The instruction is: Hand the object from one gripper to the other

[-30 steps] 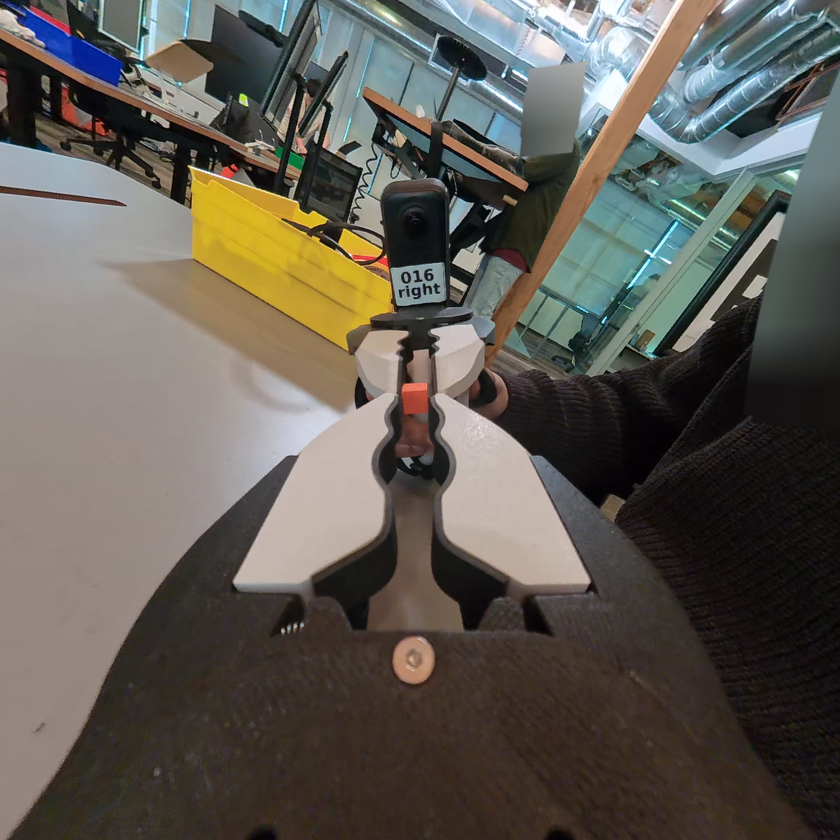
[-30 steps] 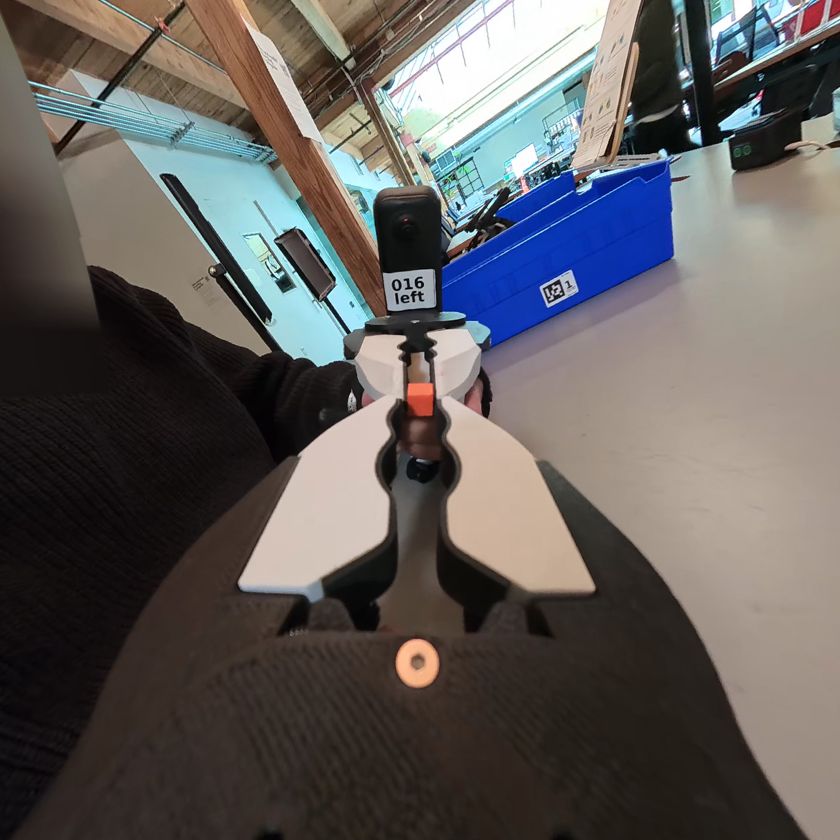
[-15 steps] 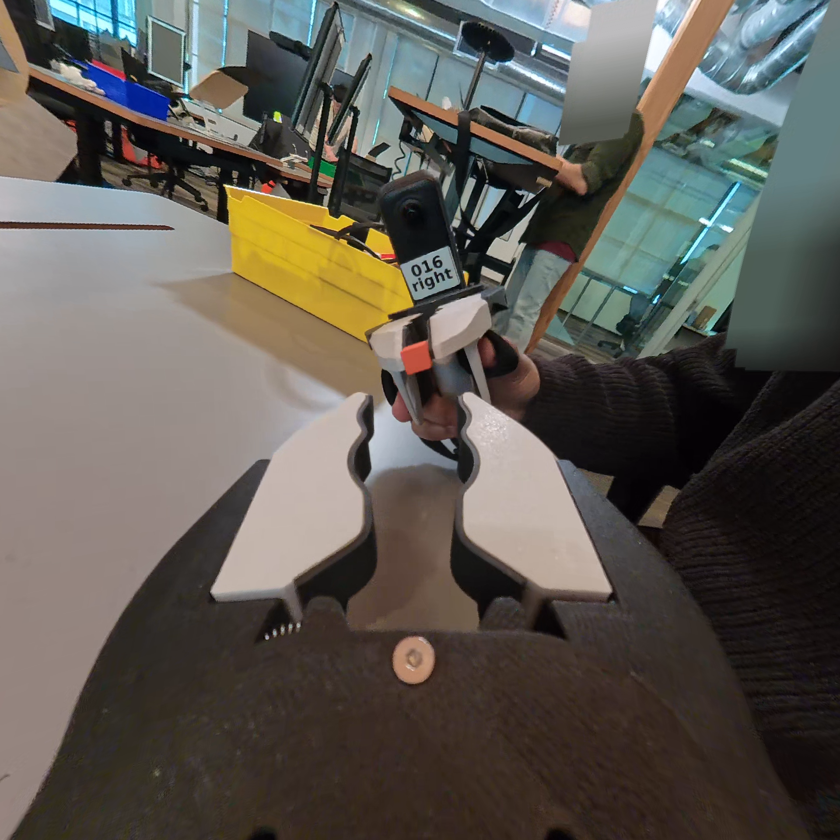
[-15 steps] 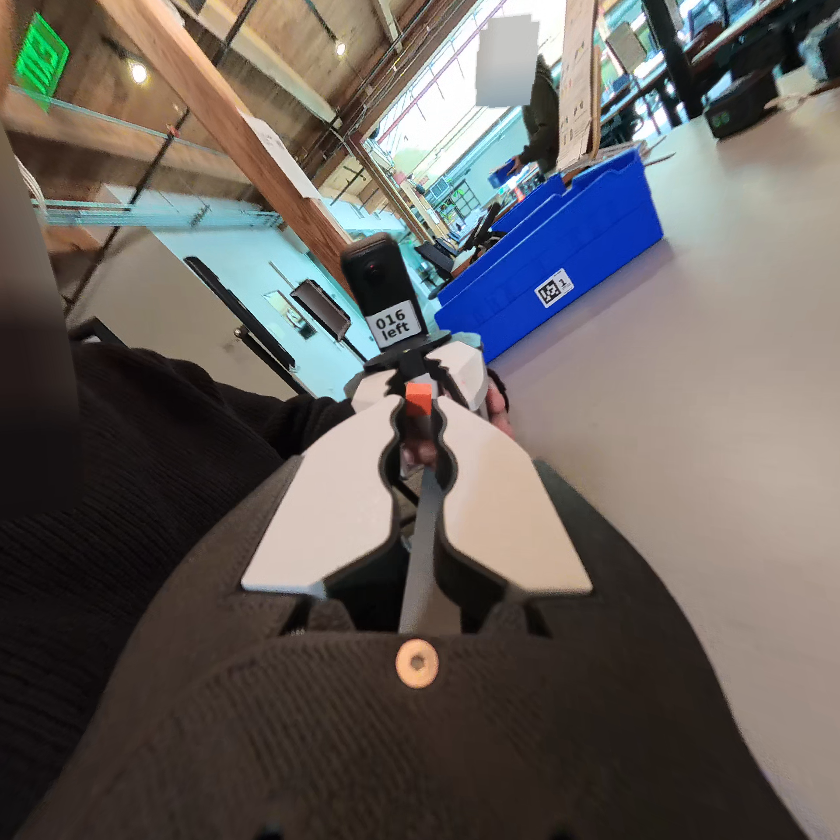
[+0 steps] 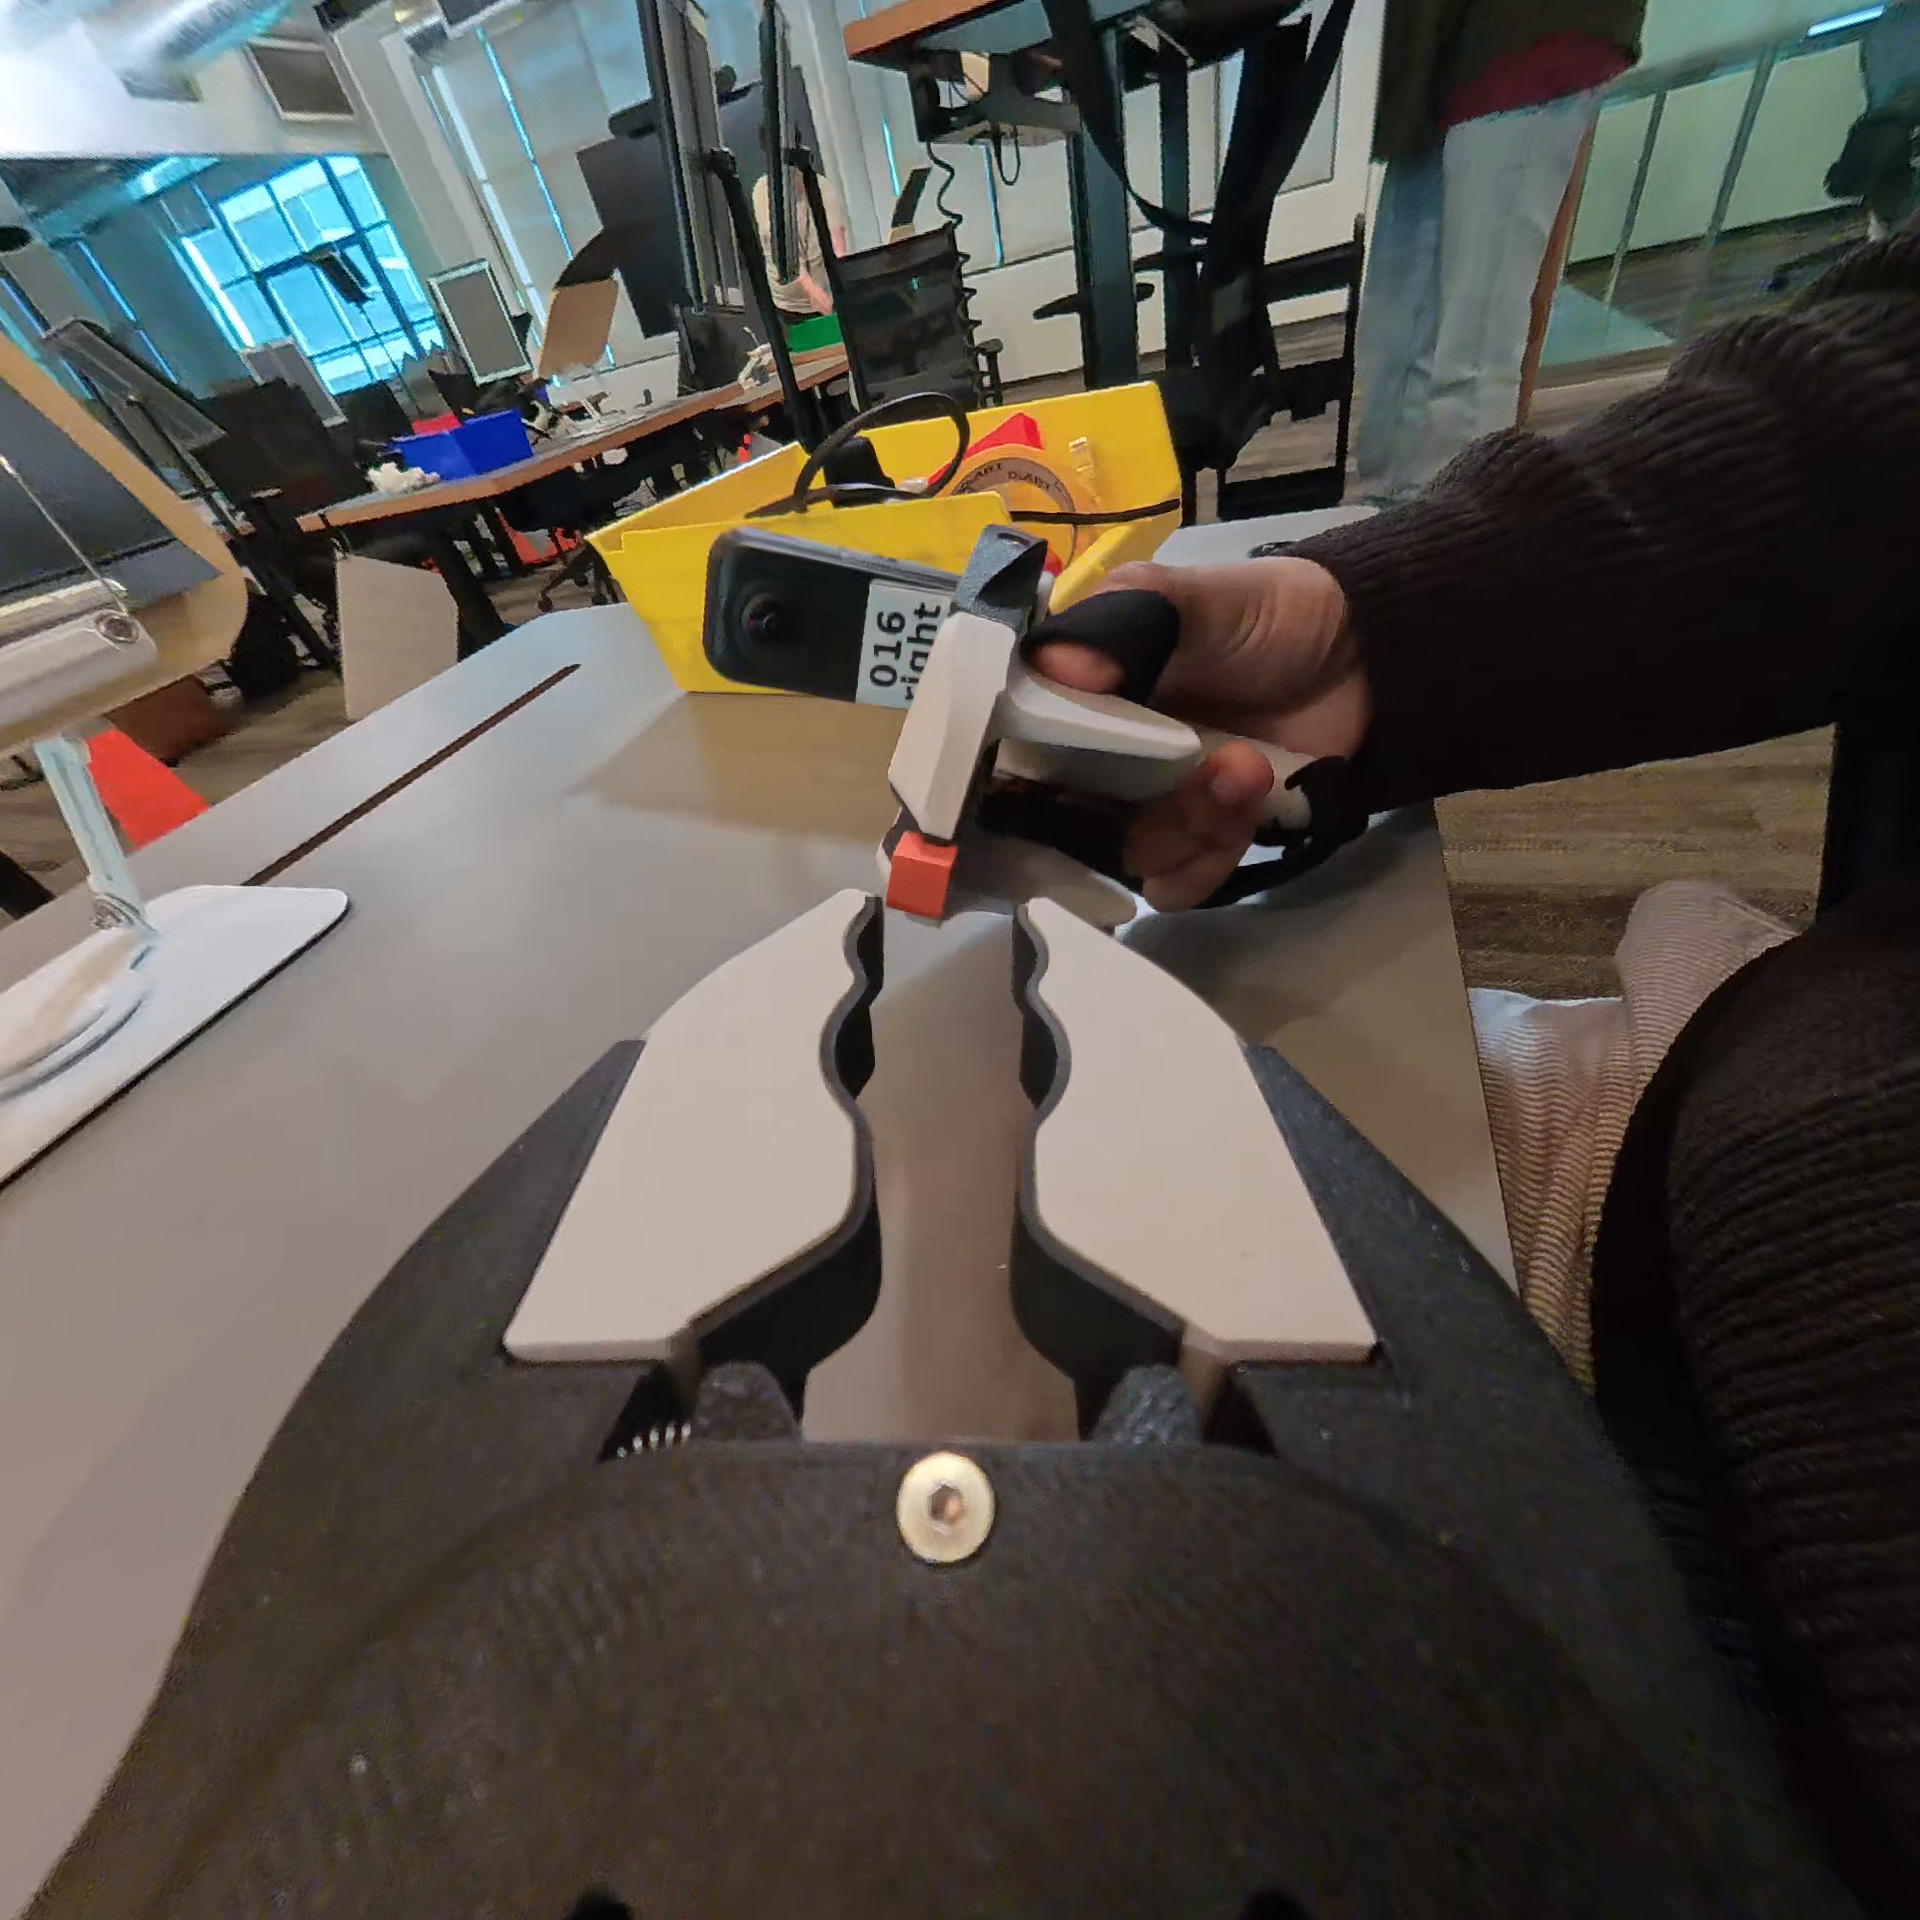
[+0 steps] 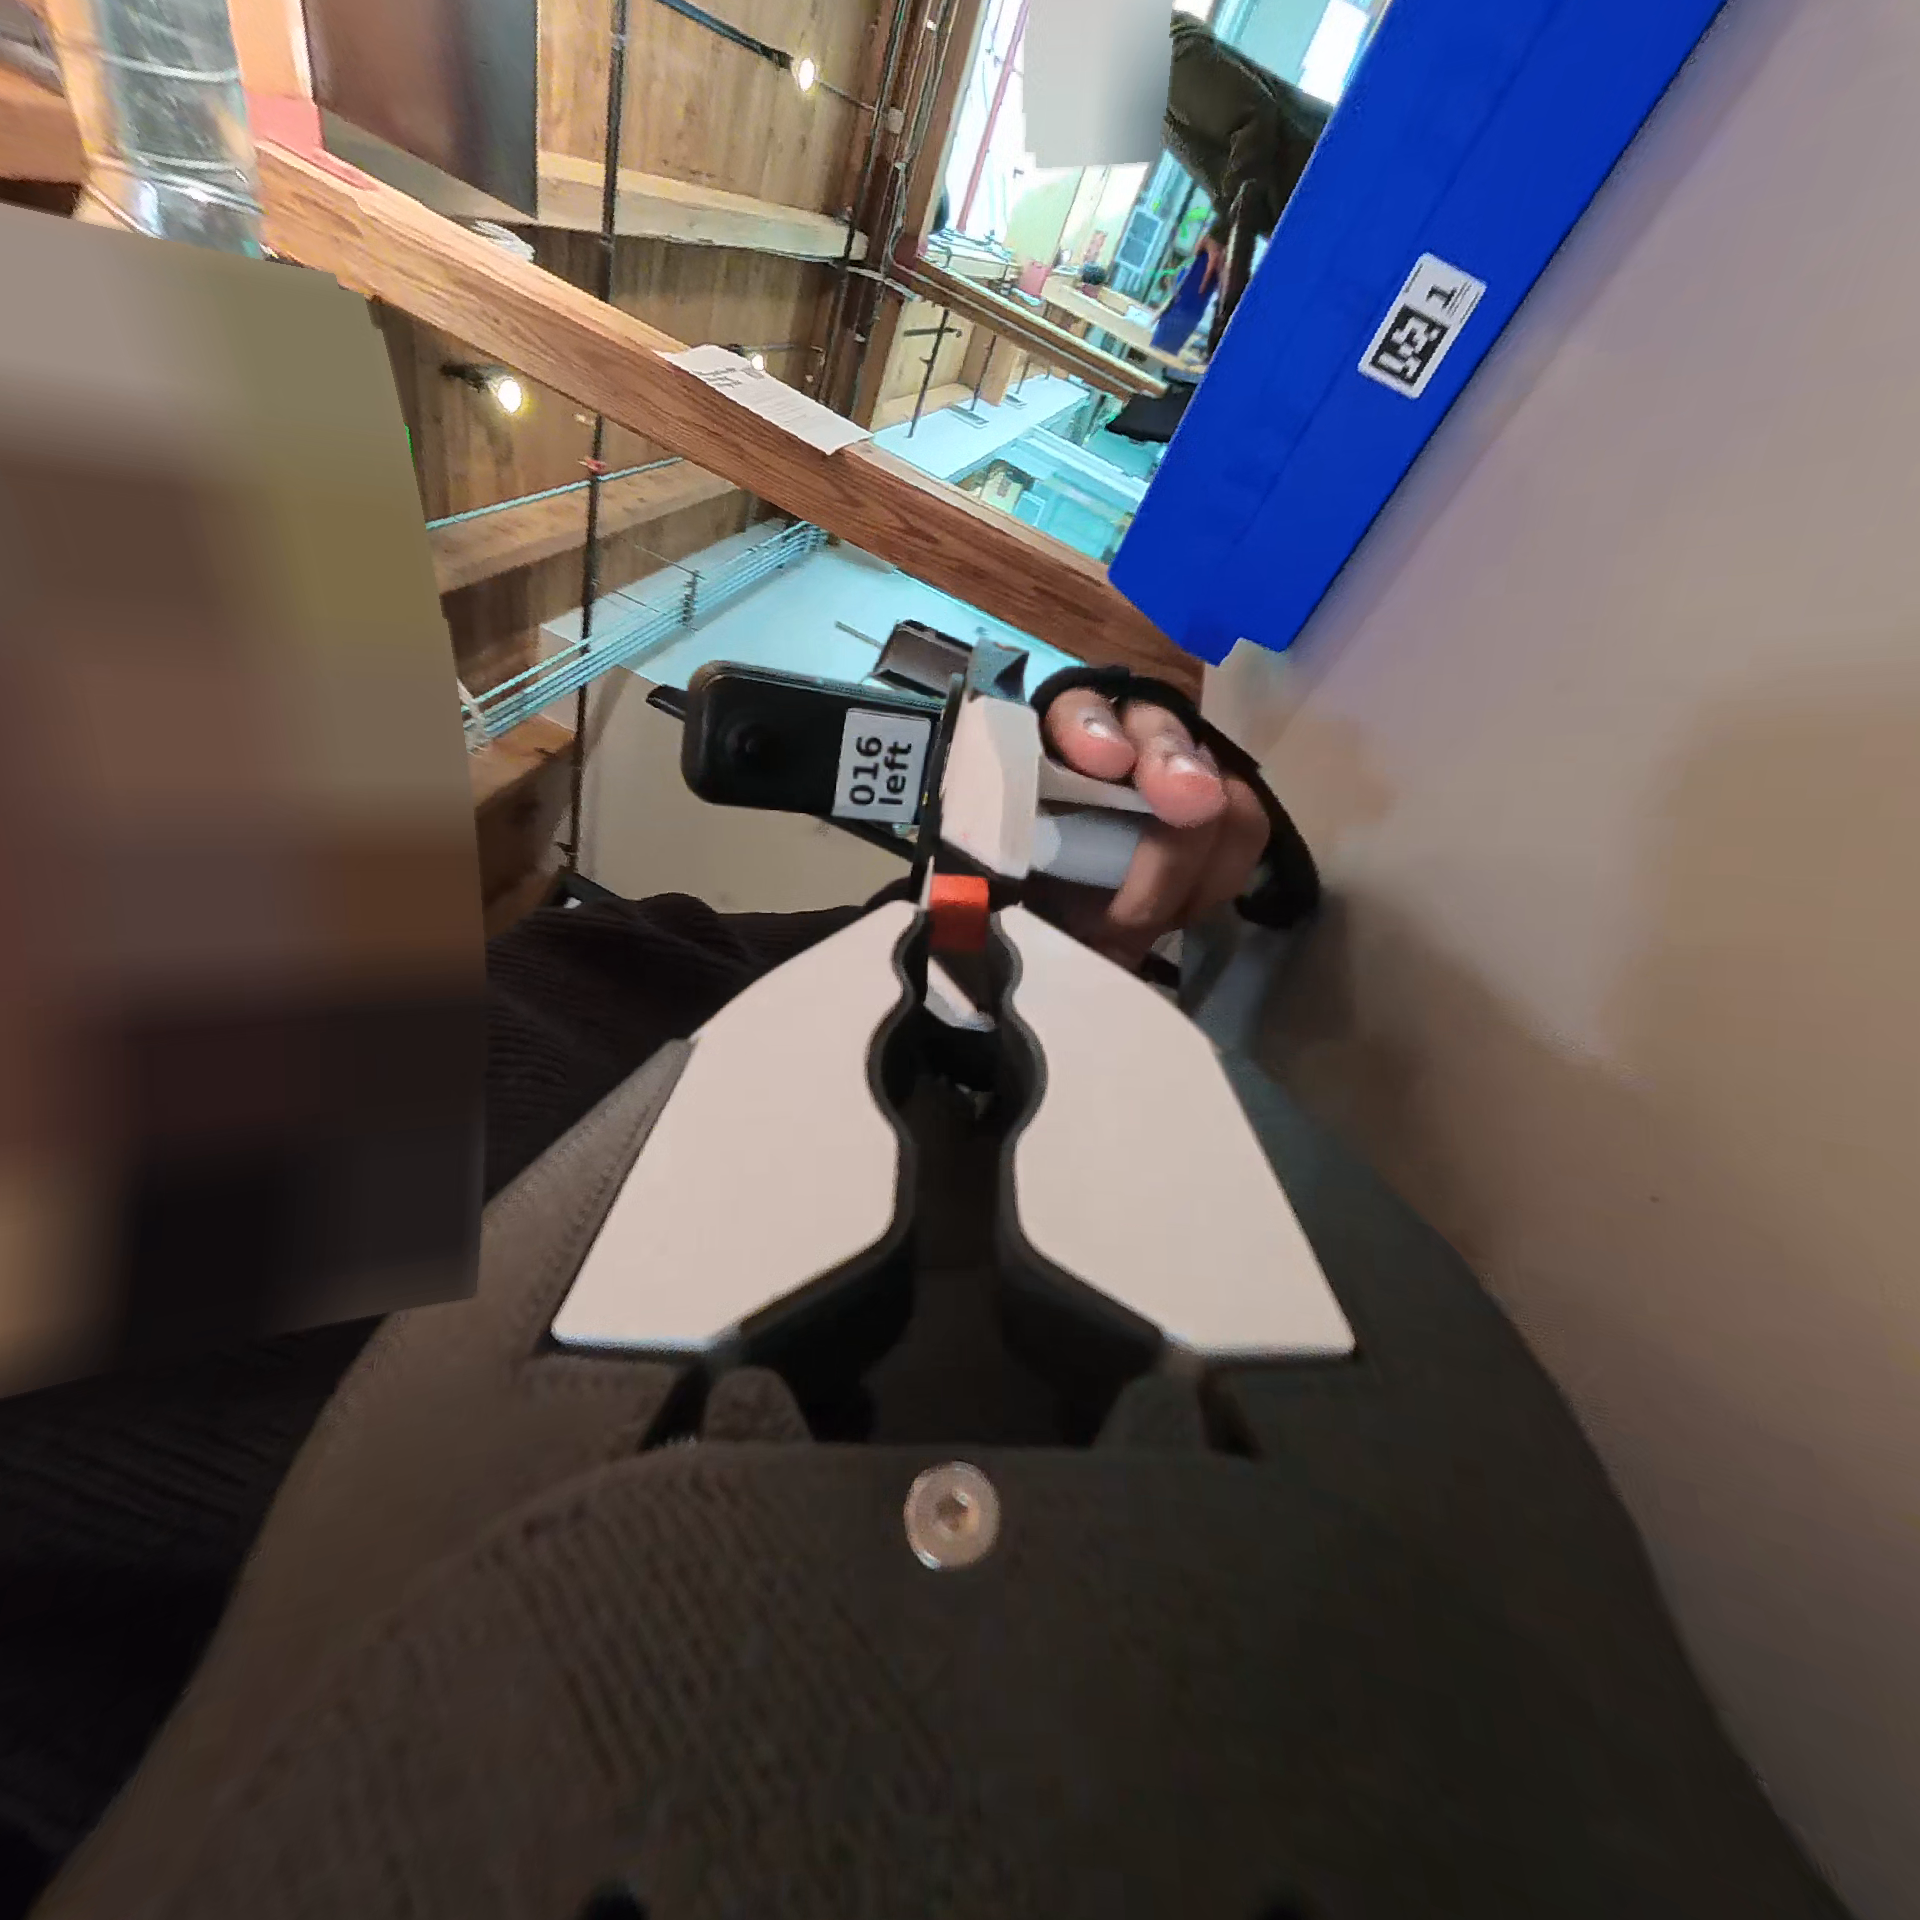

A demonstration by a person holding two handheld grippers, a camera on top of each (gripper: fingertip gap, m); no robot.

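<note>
Left claw: white fingers spread apart, nothing between them. Right claw: fingertips drawn nearly together, pinching small orange block; rolled onto its side in left wrist view, its own camera pointing sideways. Right hand wraps right claw's handle, forefinger through black loop, dark knit sleeve on forearm. Left hand grips left claw's handle, fingers curled through black loop; that claw also seen rolled sideways.
</note>
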